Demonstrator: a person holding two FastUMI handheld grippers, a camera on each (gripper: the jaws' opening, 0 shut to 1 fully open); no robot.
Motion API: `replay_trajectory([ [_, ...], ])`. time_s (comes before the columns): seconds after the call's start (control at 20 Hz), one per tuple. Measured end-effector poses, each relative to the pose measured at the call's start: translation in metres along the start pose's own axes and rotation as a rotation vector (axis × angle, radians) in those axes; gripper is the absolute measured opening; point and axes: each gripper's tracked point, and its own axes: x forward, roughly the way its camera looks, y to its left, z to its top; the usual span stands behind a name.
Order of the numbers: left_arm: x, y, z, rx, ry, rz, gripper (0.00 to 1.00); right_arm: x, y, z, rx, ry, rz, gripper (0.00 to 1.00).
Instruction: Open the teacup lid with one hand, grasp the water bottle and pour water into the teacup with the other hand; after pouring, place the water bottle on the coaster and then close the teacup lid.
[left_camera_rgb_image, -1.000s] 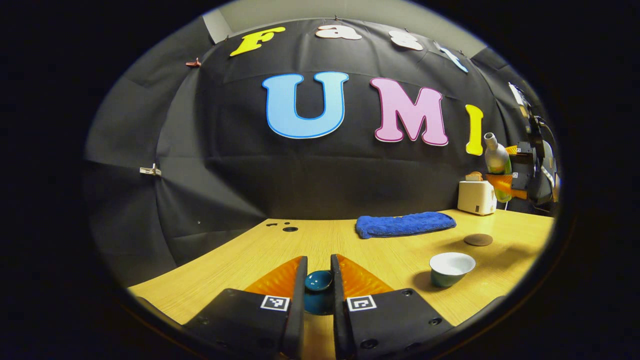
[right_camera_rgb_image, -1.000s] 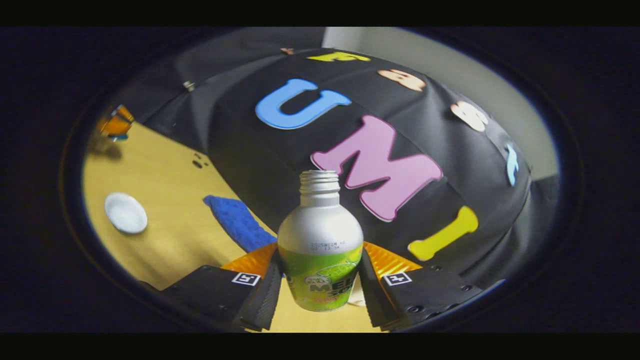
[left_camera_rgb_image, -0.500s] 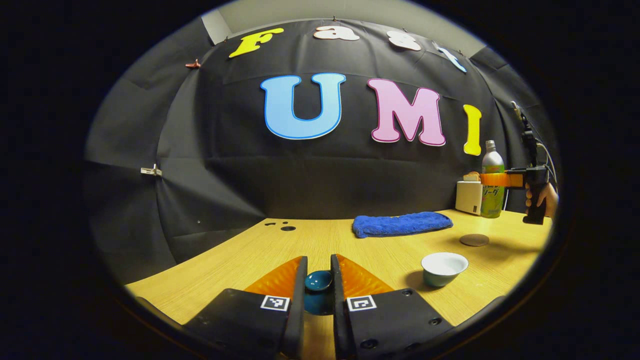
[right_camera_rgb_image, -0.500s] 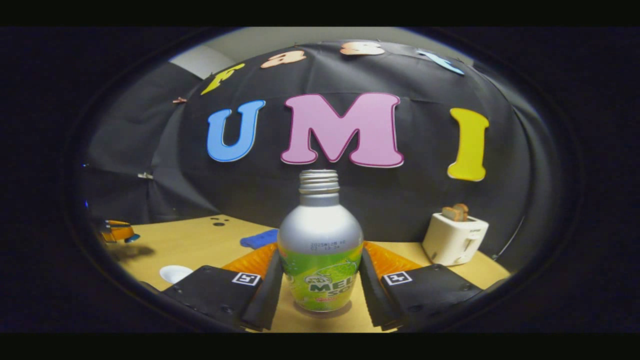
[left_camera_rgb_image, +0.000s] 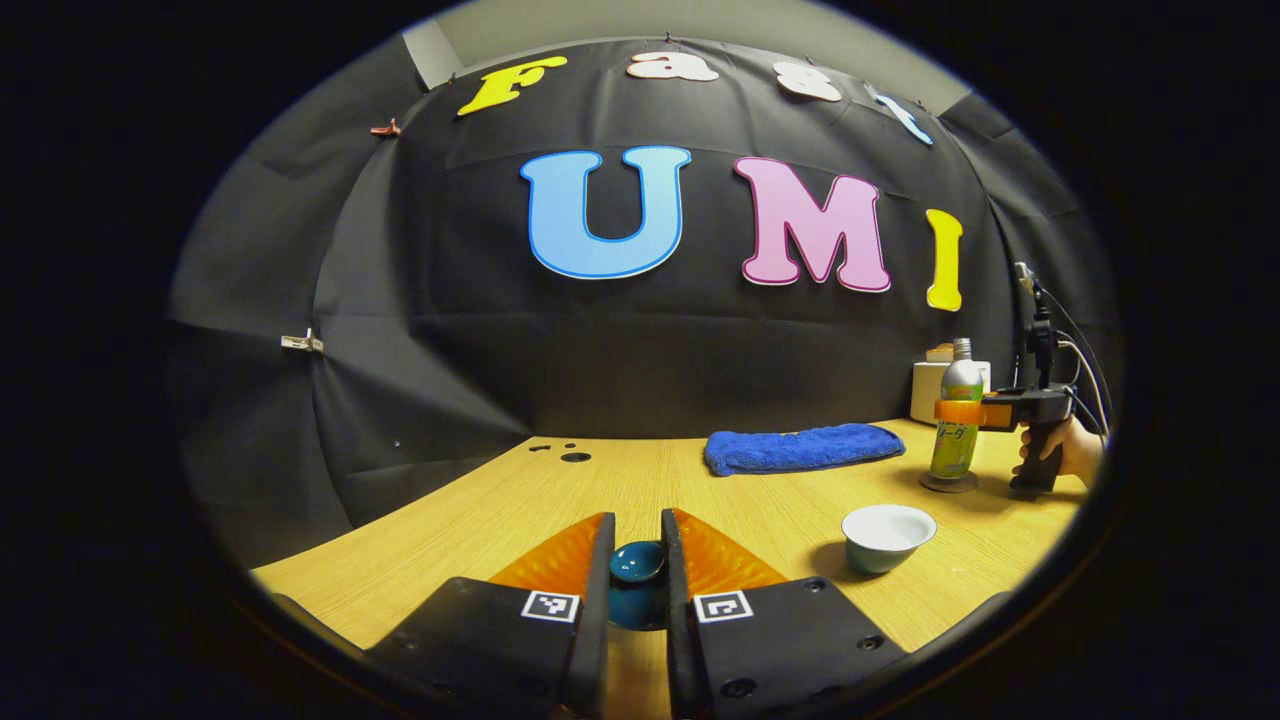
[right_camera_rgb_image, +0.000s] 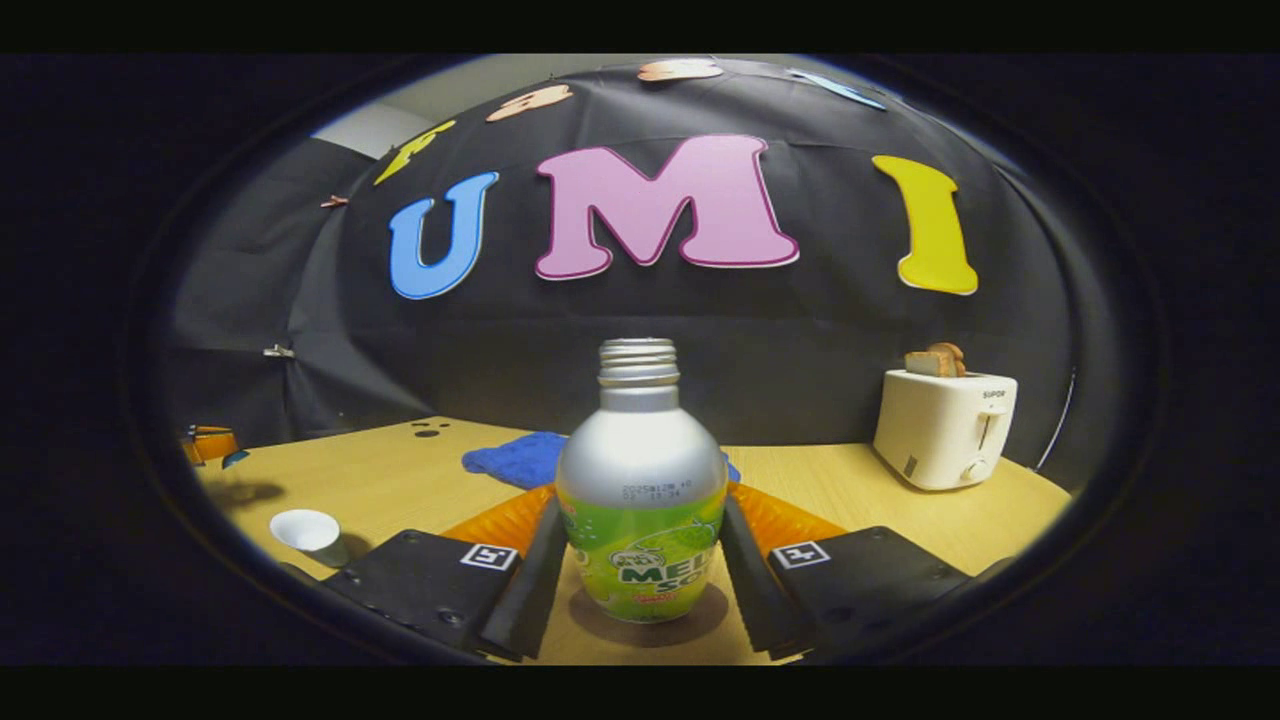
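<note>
My left gripper (left_camera_rgb_image: 637, 545) is shut on the knob of the teal teacup lid (left_camera_rgb_image: 637, 570) and holds it above the table's near side. The open teacup (left_camera_rgb_image: 887, 535), white inside, stands to the right of it; it is also at the lower left of the right gripper view (right_camera_rgb_image: 310, 532). My right gripper (right_camera_rgb_image: 640, 505) is shut on the silver and green water bottle (right_camera_rgb_image: 640, 450), which is upright and uncapped. The bottle (left_camera_rgb_image: 957, 425) stands on the dark round coaster (left_camera_rgb_image: 948, 484), whose disc (right_camera_rgb_image: 690, 625) shows under its base. A hand (left_camera_rgb_image: 1075, 450) holds that gripper.
A blue towel (left_camera_rgb_image: 800, 447) lies at the back of the wooden table (left_camera_rgb_image: 500, 520), behind the cup. A white toaster (right_camera_rgb_image: 945, 428) with toast stands at the back right. Small holes (left_camera_rgb_image: 578, 457) mark the table's far left. The left gripper (right_camera_rgb_image: 210, 445) shows far left.
The right gripper turned the bottle from tilted to upright, then lowered it from near the toaster onto the coaster. The left gripper kept still with the lid.
</note>
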Motion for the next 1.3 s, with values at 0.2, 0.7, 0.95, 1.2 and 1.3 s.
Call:
replay_trajectory([
  [0.2, 0.000, 0.000, 0.000, 0.000, 0.000, 0.000, 0.28, 0.002, -0.004, -0.004, 0.008, 0.004, -0.009, 0.78],
  [0.7, -0.001, 0.000, 0.000, 0.000, 0.000, 0.000, 0.27, -0.003, -0.007, -0.019, 0.000, 0.068, -0.018, 1.00],
  [0.95, 0.000, 0.001, 0.001, 0.000, 0.000, 0.003, 0.28, -0.018, -0.010, -0.027, -0.038, 0.122, -0.056, 1.00],
  [1.2, -0.001, 0.002, 0.000, -0.001, 0.001, 0.010, 0.28, -0.046, -0.009, -0.016, -0.086, 0.088, -0.068, 1.00],
  [1.3, 0.000, 0.002, 0.000, -0.001, 0.001, 0.010, 0.28, -0.062, -0.007, -0.011, -0.094, 0.077, -0.070, 0.98],
])
